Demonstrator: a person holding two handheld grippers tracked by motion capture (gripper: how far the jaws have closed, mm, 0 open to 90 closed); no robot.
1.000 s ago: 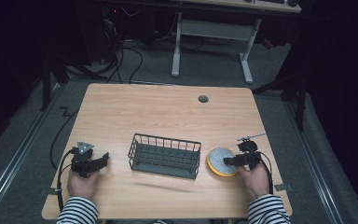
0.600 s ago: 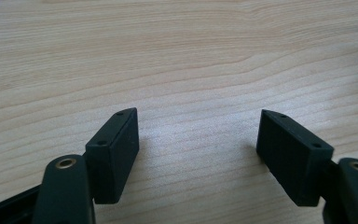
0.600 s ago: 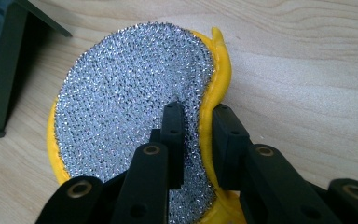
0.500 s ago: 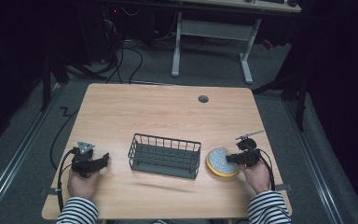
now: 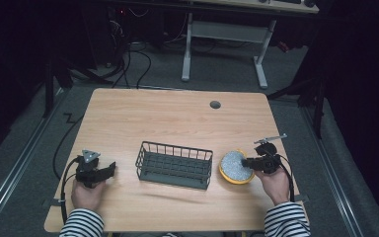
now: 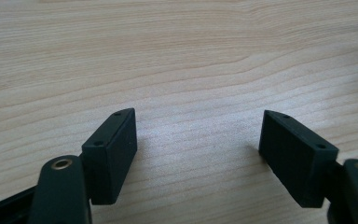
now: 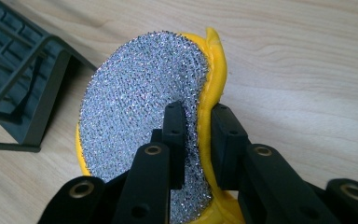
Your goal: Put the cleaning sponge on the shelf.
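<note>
A round yellow sponge [image 5: 235, 167] with a glittery silver scouring face [image 7: 135, 107] is on the table just right of a dark wire basket [image 5: 175, 148]. My right gripper [image 5: 245, 162] reaches it from the right and is shut on the sponge's rim. In the right gripper view the right gripper [image 7: 196, 109] has one jaw on the silver face and the other behind the yellow edge, which bends between them. My left gripper [image 5: 111, 169] rests on the table left of the basket. In the left gripper view the left gripper [image 6: 198, 135] is open over bare wood.
The basket [image 7: 23, 93] is empty and stands at the middle of the wooden table's [image 5: 177, 113] near half. A small round cable hole [image 5: 215, 104] lies toward the far edge. Dark floor, cables and a white desk frame [image 5: 222, 34] lie beyond.
My right gripper has edged slightly left toward the sponge. The left hand, the basket and the sponge stay where they were.
</note>
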